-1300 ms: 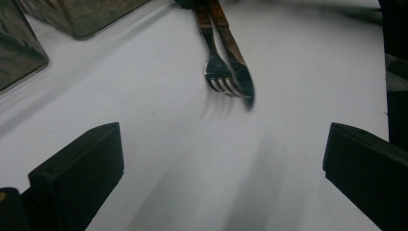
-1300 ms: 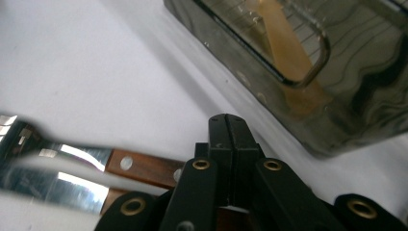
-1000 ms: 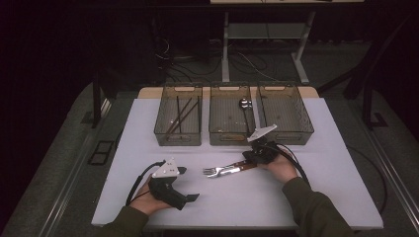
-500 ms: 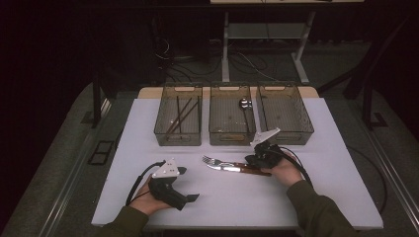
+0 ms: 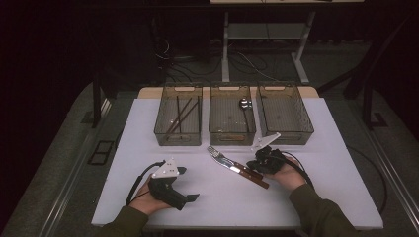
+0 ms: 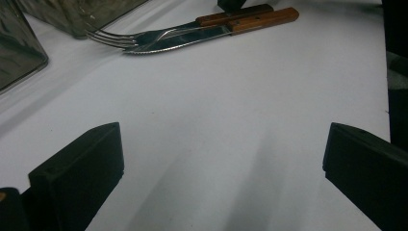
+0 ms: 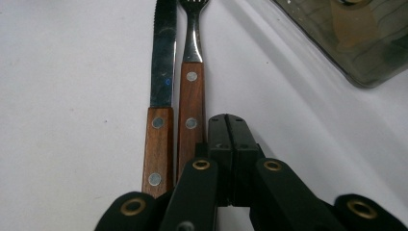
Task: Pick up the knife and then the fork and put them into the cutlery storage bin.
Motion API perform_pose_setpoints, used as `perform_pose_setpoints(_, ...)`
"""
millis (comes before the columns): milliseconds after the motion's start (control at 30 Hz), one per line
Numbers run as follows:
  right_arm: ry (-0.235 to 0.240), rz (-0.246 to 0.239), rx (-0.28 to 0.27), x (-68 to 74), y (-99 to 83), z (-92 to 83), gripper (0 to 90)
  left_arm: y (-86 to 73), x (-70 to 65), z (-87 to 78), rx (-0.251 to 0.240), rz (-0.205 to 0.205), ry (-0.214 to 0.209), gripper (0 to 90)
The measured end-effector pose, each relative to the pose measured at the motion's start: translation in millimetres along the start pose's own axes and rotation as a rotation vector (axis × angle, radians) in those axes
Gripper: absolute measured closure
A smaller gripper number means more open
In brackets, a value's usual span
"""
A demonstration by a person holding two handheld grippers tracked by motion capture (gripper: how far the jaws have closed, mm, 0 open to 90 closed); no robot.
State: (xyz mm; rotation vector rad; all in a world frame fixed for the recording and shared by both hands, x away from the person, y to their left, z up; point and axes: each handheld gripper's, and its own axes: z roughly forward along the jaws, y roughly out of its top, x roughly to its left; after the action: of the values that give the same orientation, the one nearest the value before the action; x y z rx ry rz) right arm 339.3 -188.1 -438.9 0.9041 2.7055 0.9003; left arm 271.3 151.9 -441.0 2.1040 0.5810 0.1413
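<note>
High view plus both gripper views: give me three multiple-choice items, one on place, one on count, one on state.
1. Where do the fork and knife lie?
A. in the left bin
B. on the white table, before the middle bin
C. on the floor

2. How many clear bins stand at the table's far edge?
A. two
B. three
C. four

3. How do the right gripper's jaws stand?
A. shut, beside the fork handle
B. wide open
C. shut on a spoon

Answers:
1 B, both rest side by side on the table.
2 B, the high view shows three in a row.
3 A, its jaws meet with nothing between them.
</note>
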Motion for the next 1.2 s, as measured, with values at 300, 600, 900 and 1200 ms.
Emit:
perform_pose_setpoints(300, 0.007, 0.033, -0.021, -2.5, 0.5, -6.1, 82.5, -0.5, 3.0, -0.9, -0.011, -0.002, 0.004, 0.0)
perform_pose_setpoints(600, 0.076, 0.072, -0.11, 1.5, 5.6, -28.8, 52.4, -0.1, 2.5, -1.6, -0.01, 0.001, 0.003, 0.0)
perform_pose_setpoints(900, 0.094, 0.034, -0.094, 19.4, 6.3, -29.7, 53.9, 0.0, 1.8, -1.2, -0.007, 0.001, 0.005, 0.0)
perform_pose_setpoints(1200, 0.094, -0.005, -0.043, 26.8, 9.7, -16.3, 68.2, 0.0, 2.0, -0.8, -0.008, 0.002, 0.004, 0.0)
